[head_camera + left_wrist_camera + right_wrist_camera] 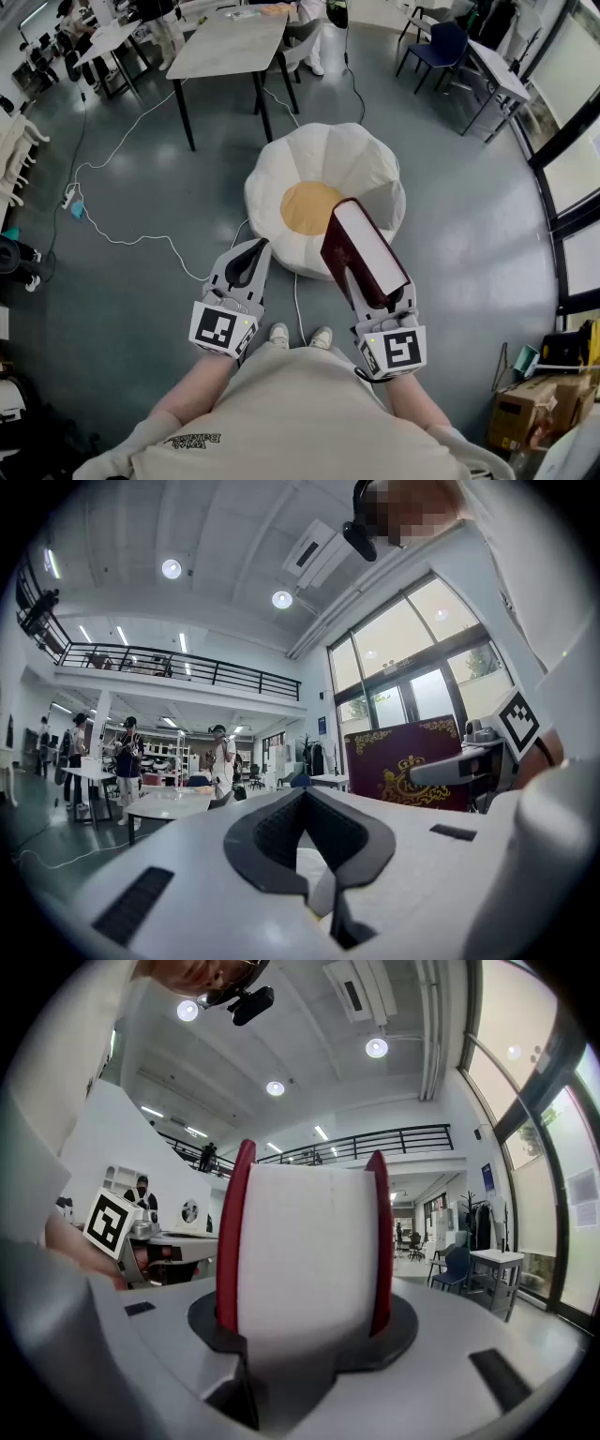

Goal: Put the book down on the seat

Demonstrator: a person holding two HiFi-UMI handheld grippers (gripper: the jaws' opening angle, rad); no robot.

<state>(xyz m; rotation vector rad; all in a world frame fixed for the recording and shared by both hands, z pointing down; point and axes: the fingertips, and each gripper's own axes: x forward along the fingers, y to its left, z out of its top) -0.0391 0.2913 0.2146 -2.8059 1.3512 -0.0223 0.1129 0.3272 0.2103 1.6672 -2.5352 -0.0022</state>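
A thick dark red book (367, 251) with white page edges stands upright between the jaws of my right gripper (372, 286), which is shut on it. The book hangs just over the near right edge of the seat (352, 164), a white flower-shaped cushion with a yellow centre (307, 206) on the floor. In the right gripper view the book (305, 1241) fills the middle, clamped by both covers. My left gripper (253, 255) hovers to the left of the book, jaws together and holding nothing. The left gripper view shows the book's gold-printed cover (403, 766) at the right.
A white cable (131, 239) runs over the grey floor left of the seat. A table (230, 42) stands behind the seat, and a blue chair (441, 47) with another table stands at the back right. Cardboard boxes (525, 412) sit at the lower right. The person's shoes (300, 336) are near the seat.
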